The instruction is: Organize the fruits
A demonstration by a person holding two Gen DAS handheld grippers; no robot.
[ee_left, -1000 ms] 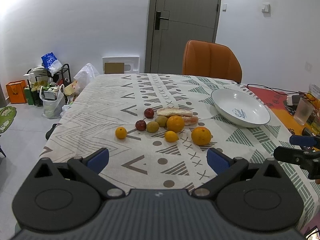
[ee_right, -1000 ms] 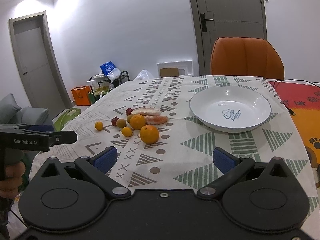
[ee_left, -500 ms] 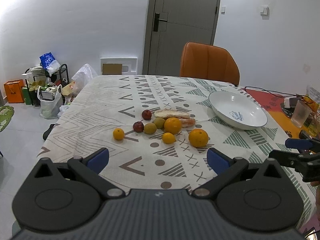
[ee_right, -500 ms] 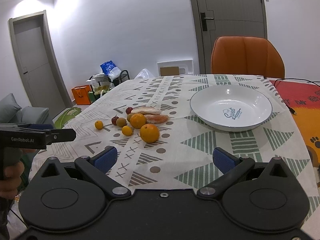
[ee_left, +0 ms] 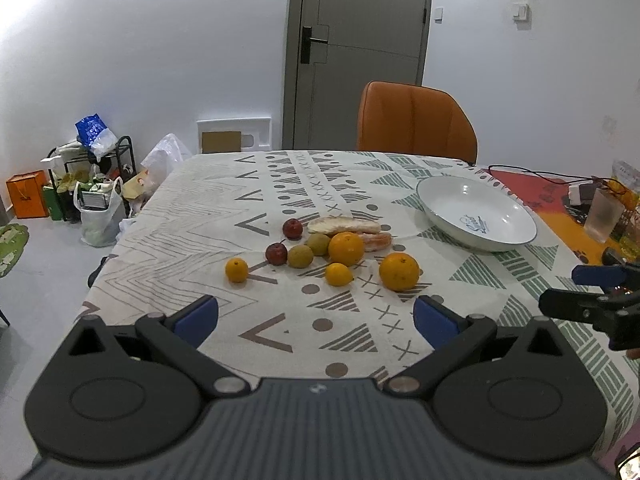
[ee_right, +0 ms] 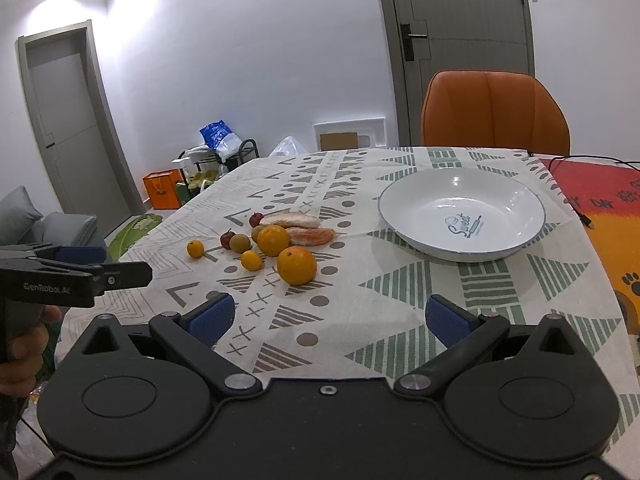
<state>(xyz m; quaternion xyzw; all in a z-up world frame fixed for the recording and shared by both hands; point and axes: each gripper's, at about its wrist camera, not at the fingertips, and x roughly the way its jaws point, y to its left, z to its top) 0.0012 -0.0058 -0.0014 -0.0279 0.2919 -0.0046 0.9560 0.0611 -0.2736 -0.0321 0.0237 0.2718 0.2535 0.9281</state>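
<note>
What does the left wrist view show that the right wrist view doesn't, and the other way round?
Only the left wrist view shows the frosted cup and charger clutter at the table's right edge, plus the right gripper from the side.

Only the right wrist view shows the second door, the grey sofa and the left gripper from the side.

Both share the empty white bowl, the fruit cluster on the patterned tablecloth, and the orange chair. Both grippers are open.

Bare tablecloth (ee_left: 280, 320) before the fruit cluster (ee_left: 320, 252); white plate (ee_right: 516, 244) apart, rightward.
</note>
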